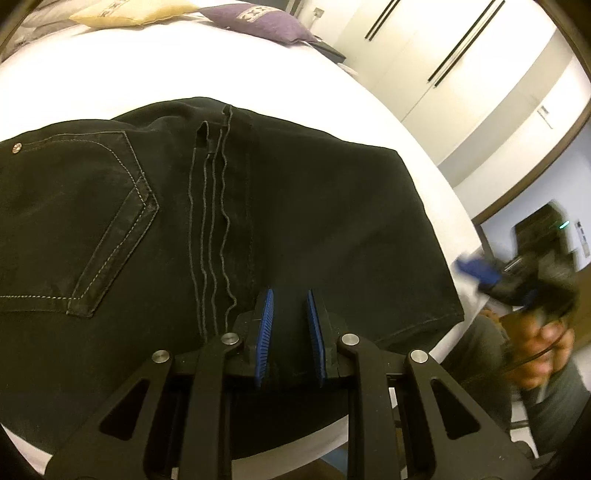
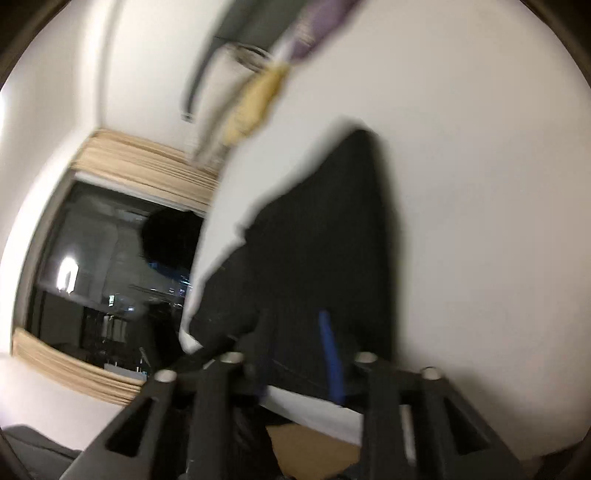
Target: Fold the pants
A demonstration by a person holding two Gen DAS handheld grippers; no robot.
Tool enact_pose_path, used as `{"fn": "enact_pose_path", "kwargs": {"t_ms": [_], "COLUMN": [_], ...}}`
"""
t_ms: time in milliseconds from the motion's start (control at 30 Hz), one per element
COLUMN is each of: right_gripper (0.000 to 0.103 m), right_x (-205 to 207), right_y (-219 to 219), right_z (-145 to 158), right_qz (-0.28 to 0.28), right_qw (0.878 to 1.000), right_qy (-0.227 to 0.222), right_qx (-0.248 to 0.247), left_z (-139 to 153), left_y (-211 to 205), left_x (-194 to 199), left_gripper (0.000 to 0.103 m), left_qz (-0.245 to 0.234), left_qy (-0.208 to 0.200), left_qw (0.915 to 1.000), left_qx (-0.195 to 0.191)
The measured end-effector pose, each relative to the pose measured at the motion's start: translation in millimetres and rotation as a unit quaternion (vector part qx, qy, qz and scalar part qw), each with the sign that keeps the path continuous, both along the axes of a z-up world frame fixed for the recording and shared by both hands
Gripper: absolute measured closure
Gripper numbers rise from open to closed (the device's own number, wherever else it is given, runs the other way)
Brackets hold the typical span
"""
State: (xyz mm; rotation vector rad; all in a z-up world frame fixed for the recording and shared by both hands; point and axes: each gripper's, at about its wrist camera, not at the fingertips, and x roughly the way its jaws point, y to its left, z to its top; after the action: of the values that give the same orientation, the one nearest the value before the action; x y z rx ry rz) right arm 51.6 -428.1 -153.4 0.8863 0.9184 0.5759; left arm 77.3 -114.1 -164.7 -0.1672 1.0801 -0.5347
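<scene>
Black pants (image 1: 295, 203) lie flat on the white bed (image 1: 184, 74), back pocket (image 1: 92, 221) to the left, centre seam running toward me. My left gripper (image 1: 292, 328) hovers low over the near part of the pants. Its blue pads (image 1: 267, 332) stand a narrow gap apart, and no cloth is bunched between them. My right gripper (image 1: 480, 275) is blurred, held by a hand (image 1: 543, 350) just off the bed's right edge, beside the pants' hem. In the blurred right wrist view, the right gripper (image 2: 297, 343) is open in front of the pants (image 2: 325, 240) at the bed's (image 2: 480, 184) edge.
A yellow pillow (image 1: 129, 14) and a purple pillow (image 1: 258, 20) lie at the far end of the bed. Pale wardrobe doors (image 1: 443, 55) stand behind on the right. A dark window (image 2: 110, 277) with a tan blind is left of the bed.
</scene>
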Motion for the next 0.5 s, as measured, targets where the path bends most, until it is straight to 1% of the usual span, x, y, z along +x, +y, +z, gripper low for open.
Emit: {"fn": "enact_pose_path", "kwargs": {"t_ms": [33,67,100,133,167,233,267,300,367,400,433,467,500], "right_gripper": [0.052,0.044,0.04,0.04,0.04,0.041,0.064,0.078,0.078,0.074,0.069,0.061,0.053], "right_x": [4,9,17,25,33,44,42,41,30,19,13,9,3], "right_y": [6,11,14,18,24,32,32,33,18,10,6,4,6], "right_z": [13,19,22,17,8,-21,-38,-43,-46,-40,-30,-23,-9], "right_qz": [0.002,0.003,0.005,0.007,0.005,0.005,0.004,-0.008,-0.023,-0.041,-0.052,-0.055,-0.057], "right_qw": [1.0,0.999,0.999,0.999,1.0,0.998,0.996,0.997,0.996,0.995,0.995,0.995,0.995], "right_qy": [-0.014,-0.023,-0.031,-0.028,-0.008,0.054,0.081,0.075,0.082,0.086,0.079,0.068,0.047], "right_qx": [0.014,0.023,0.031,0.031,0.022,-0.005,-0.023,-0.03,-0.011,-0.019,-0.04,-0.052,-0.068], "left_z": [0,1,0,0,0,1,1,0,-1,0,2,6,7], "left_y": [-5,-9,-13,-16,-17,-18,-17,-16,-23,-24,-25,-24,-31], "left_x": [4,3,3,2,2,2,3,4,8,8,8,7,9], "left_gripper": [0.084,0.084,0.084,0.084,0.084,0.084,0.084,0.084,0.084,0.084,0.084,0.084,0.084], "left_qz": [0.004,0.006,0.008,0.008,0.009,0.012,0.014,0.015,0.016,0.016,0.016,0.017,0.021], "left_qy": [0.0,-0.001,-0.003,-0.006,-0.006,-0.004,-0.002,0.001,0.002,0.002,0.001,-0.001,-0.002], "left_qw": [1.0,0.9998,0.9996,0.9993,0.9992,0.9991,0.9991,0.9991,0.999,0.9989,0.9987,0.9984,0.998], "left_qx": [0.008,0.017,0.025,0.035,0.039,0.041,0.04,0.039,0.041,0.044,0.049,0.055,0.059]}}
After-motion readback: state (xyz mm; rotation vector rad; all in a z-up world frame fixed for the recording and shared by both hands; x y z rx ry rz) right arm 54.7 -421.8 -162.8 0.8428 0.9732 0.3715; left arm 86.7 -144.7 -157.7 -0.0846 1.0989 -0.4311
